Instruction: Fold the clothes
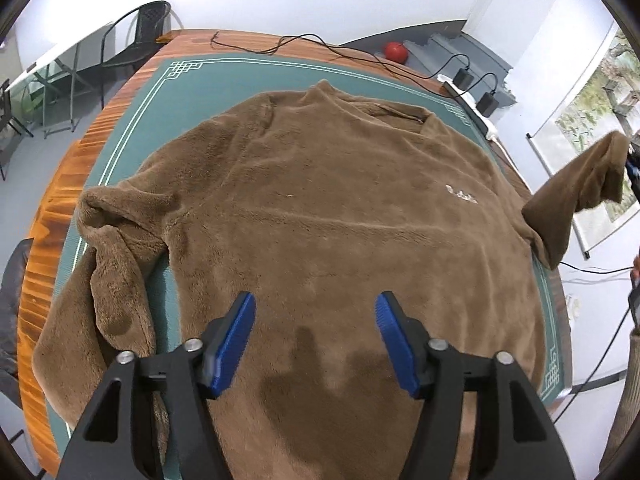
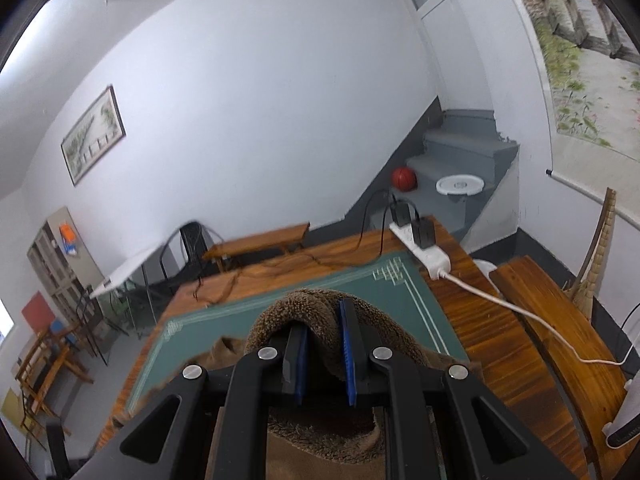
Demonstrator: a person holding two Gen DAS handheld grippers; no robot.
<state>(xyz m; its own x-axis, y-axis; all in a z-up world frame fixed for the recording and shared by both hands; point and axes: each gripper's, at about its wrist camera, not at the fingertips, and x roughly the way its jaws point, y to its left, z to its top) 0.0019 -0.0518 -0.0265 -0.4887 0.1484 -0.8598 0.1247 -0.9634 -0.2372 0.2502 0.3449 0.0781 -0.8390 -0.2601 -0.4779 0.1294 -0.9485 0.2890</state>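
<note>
A brown fleece sweater (image 1: 320, 208) lies front up on a green mat (image 1: 192, 92), its collar at the far side. The left sleeve (image 1: 116, 280) lies bunched and partly hangs over the mat's left edge. My left gripper (image 1: 316, 312) hovers open over the sweater's lower body, with nothing between its blue pads. The right sleeve (image 1: 588, 180) is lifted off the table to the right. In the right wrist view my right gripper (image 2: 323, 320) is shut on that sleeve's cuff (image 2: 304, 304), which drapes over the fingers.
The mat covers a wooden table (image 1: 52, 216). A white power strip (image 2: 424, 252) with black adapters and cables sits at the far right corner. A wooden bench (image 2: 560, 320) stands to the right, a black chair (image 1: 140, 36) and a red ball (image 1: 396, 52) beyond.
</note>
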